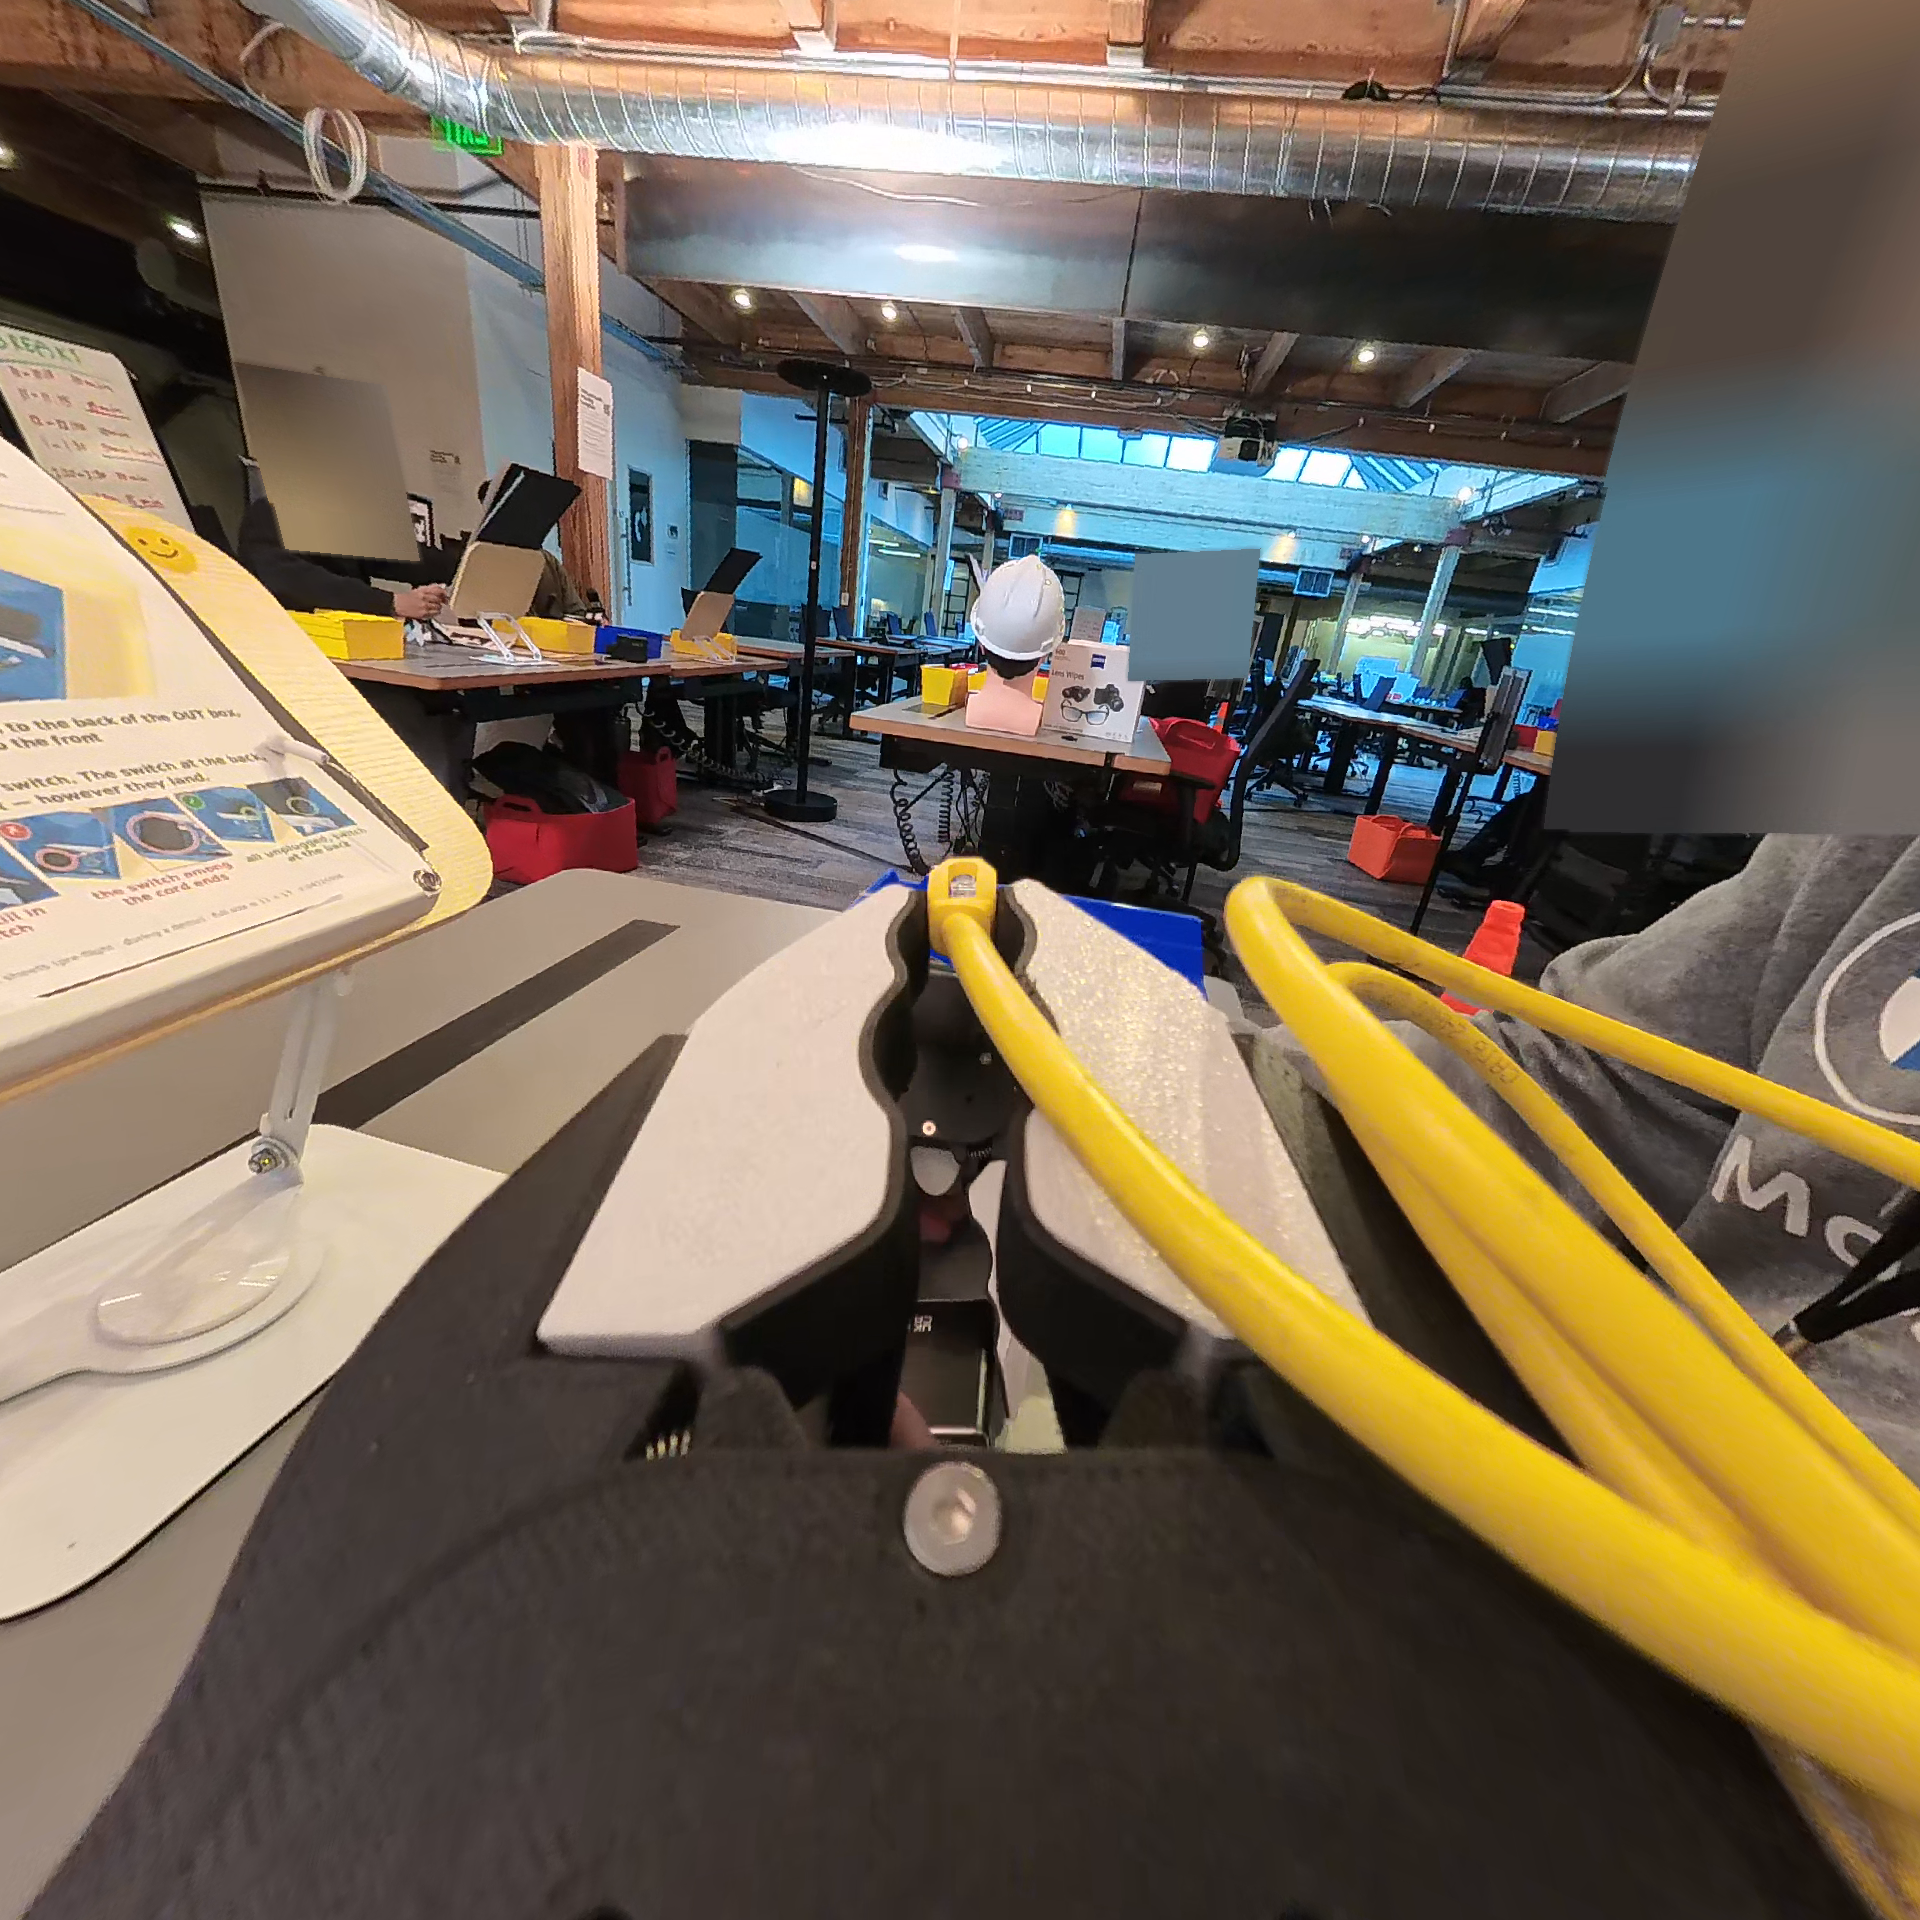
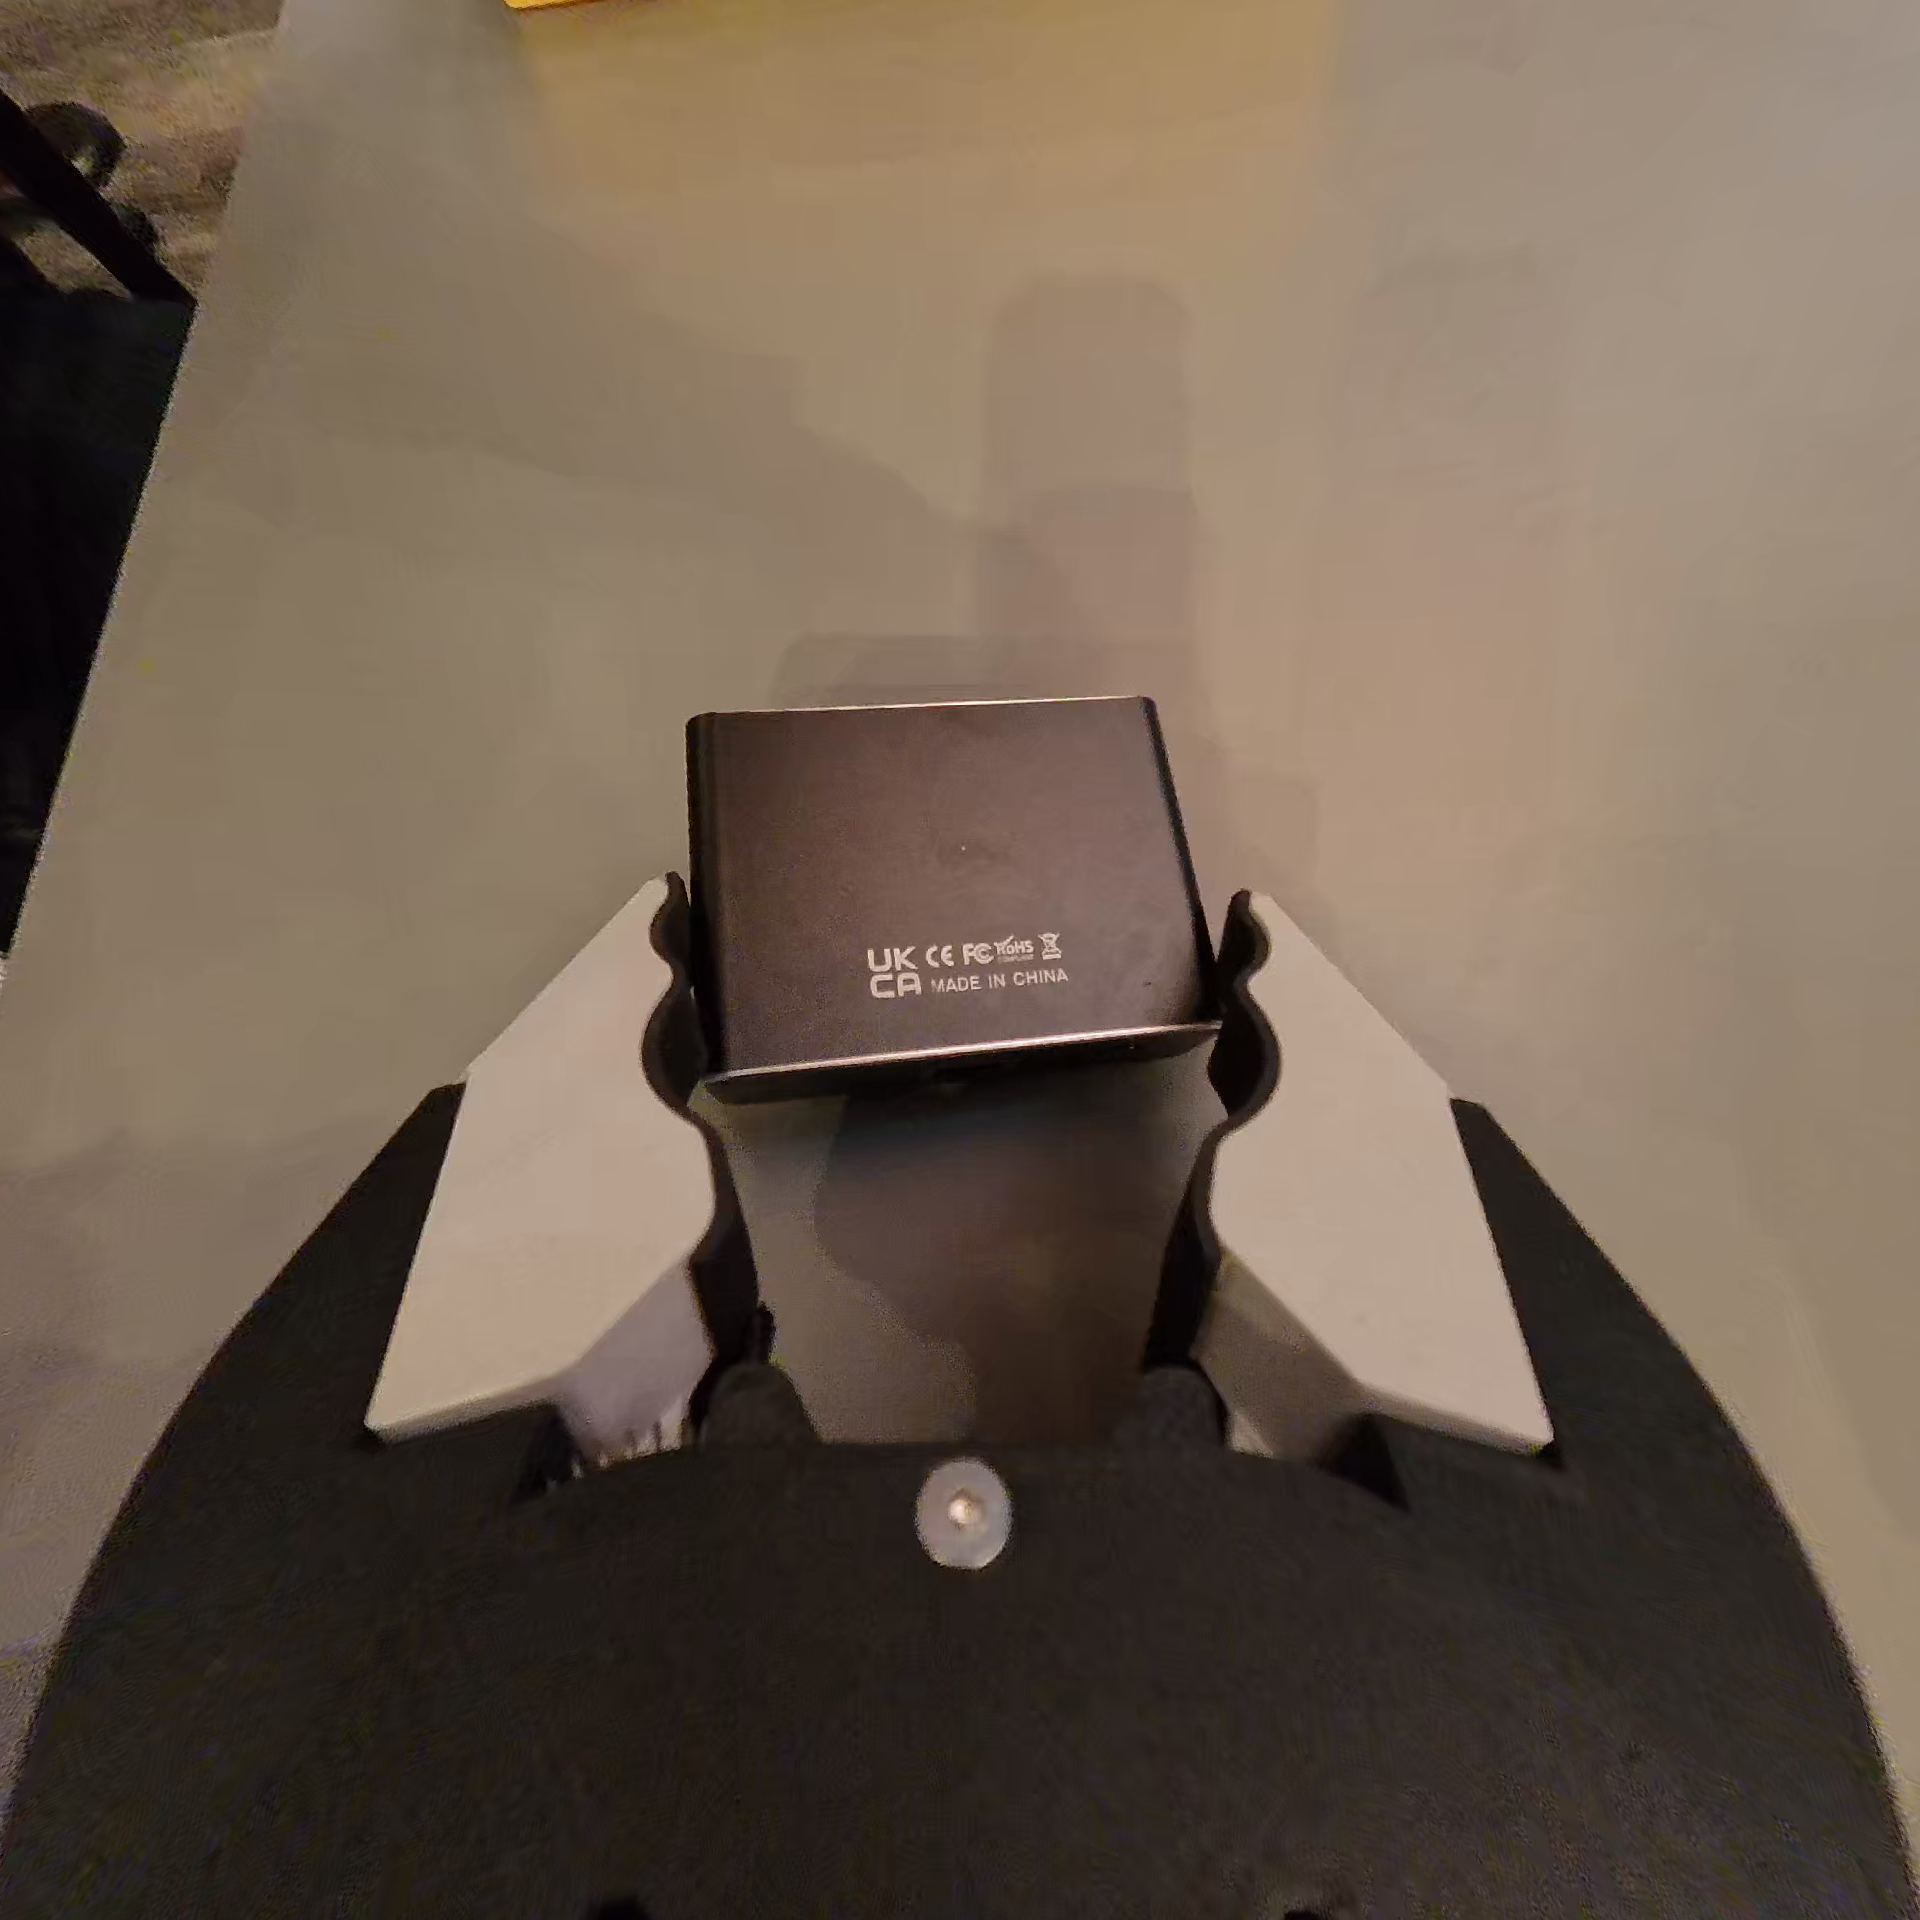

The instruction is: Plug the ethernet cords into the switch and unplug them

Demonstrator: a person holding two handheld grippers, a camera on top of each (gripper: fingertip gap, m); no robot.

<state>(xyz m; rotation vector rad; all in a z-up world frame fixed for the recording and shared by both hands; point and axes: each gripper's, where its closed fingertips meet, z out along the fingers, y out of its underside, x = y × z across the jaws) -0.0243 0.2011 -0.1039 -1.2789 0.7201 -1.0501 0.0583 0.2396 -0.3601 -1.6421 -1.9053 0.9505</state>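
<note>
In the left wrist view my left gripper [image 1: 963, 904] is shut on the plug end [image 1: 963, 891] of a yellow ethernet cord [image 1: 1455, 1299]. The plug points forward past the fingertips. The cord runs back over the right finger and loops in several strands at the right. In the right wrist view my right gripper [image 2: 951, 925] is shut on a small black switch [image 2: 940, 883]. It holds the switch by its two sides above the grey table [image 2: 520, 520], with the printed underside facing the camera. The ports do not show.
At the left of the left wrist view, an instruction sheet on a white stand [image 1: 187, 727] sits on the grey table [image 1: 582, 935]. A blue bin [image 1: 1132, 920] lies just beyond the fingertips. A person's grey sleeve [image 1: 1766, 1039] is at the right. Desks and chairs stand farther off. My hands' fingertips stand some 25 cm from each other.
</note>
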